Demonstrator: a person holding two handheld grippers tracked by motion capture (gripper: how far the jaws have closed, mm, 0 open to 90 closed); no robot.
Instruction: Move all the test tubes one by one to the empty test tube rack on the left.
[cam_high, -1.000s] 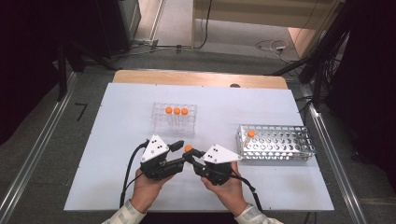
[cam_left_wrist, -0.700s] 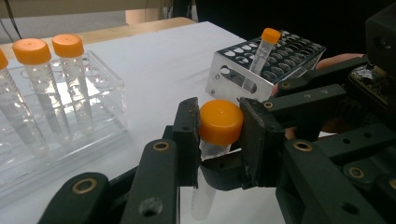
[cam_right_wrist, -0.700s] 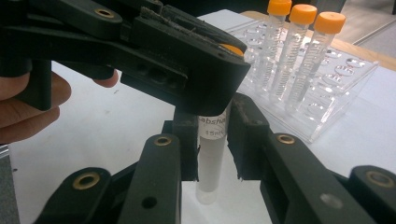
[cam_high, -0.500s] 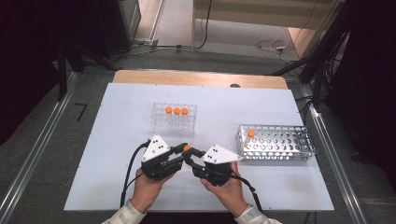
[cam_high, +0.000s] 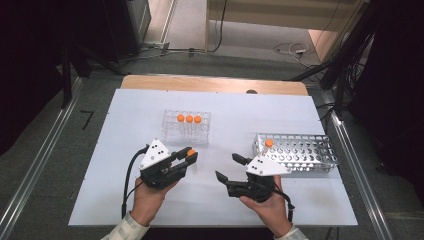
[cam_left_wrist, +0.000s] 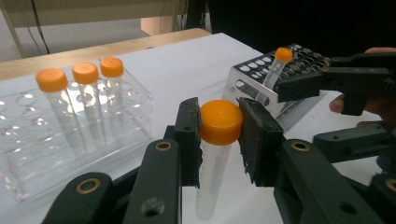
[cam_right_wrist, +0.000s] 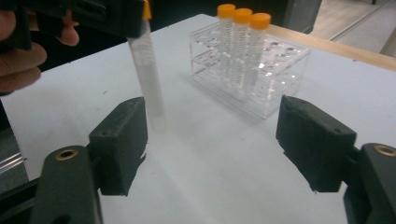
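Note:
A clear test tube (cam_left_wrist: 212, 179) with an orange cap (cam_left_wrist: 221, 122) hangs upright just above the white table. My left gripper (cam_left_wrist: 219, 135) is shut on that cap; the high view shows this gripper (cam_high: 187, 159) left of centre. To its right, my right gripper (cam_high: 229, 167) stands open. Its jaws have just been opening, and nothing lies between them. In the right gripper view the wide gap of the right gripper (cam_right_wrist: 210, 144) holds only bare table, while the tube (cam_right_wrist: 149, 79) hangs beyond its left jaw.
A clear plastic rack (cam_high: 170, 132) behind the left gripper holds three orange-capped tubes (cam_high: 189, 119). A perforated metal rack (cam_high: 305, 155) at the right holds one capped tube (cam_high: 268, 144) at its near-left corner. The white table (cam_high: 240, 110) ends at a wooden strip (cam_high: 210, 82) at the back.
The two grippers met at the tube a second ago. The right gripper has since opened and drawn away to the right, while the left gripper keeps the tube by its cap.

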